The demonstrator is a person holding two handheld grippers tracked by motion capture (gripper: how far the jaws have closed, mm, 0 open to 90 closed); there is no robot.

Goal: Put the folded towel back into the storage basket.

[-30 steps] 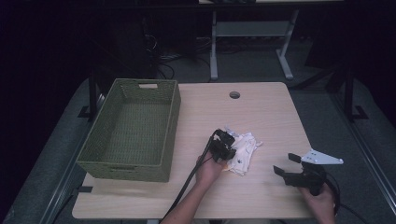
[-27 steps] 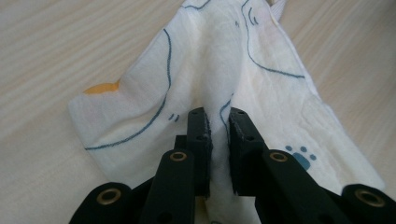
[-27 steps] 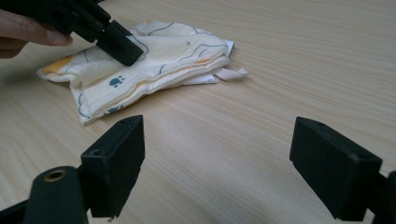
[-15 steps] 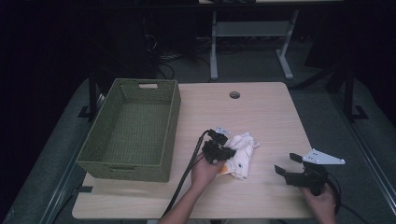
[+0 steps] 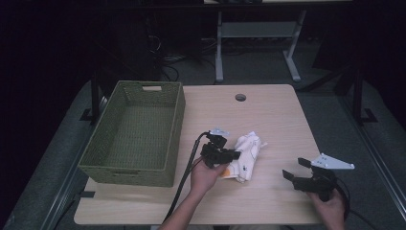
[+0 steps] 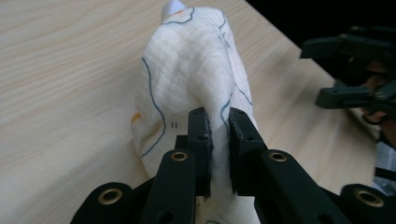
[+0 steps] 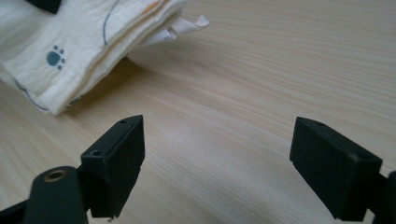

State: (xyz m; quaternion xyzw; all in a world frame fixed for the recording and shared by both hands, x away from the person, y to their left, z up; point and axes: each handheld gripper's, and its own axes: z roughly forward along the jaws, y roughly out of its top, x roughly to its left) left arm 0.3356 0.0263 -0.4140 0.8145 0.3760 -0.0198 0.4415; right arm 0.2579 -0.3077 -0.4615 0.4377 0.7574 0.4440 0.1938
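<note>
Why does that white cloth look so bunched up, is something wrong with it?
Nothing looks damaged or spilled. The white cloth is humped because the left tongs pinch a fold of it. The right tongs are open above bare table, and the green basket sits straight.

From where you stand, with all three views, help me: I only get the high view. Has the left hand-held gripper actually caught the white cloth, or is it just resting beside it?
Observer: Caught. The left hand-held gripper pinches a raised fold of the white cloth.
Operator: Is the cloth plain?
Observer: No; a blue-grey paw print is printed on it.
Operator: And the right one?
Observer: The right hand-held gripper is wide open over bare table.
</note>
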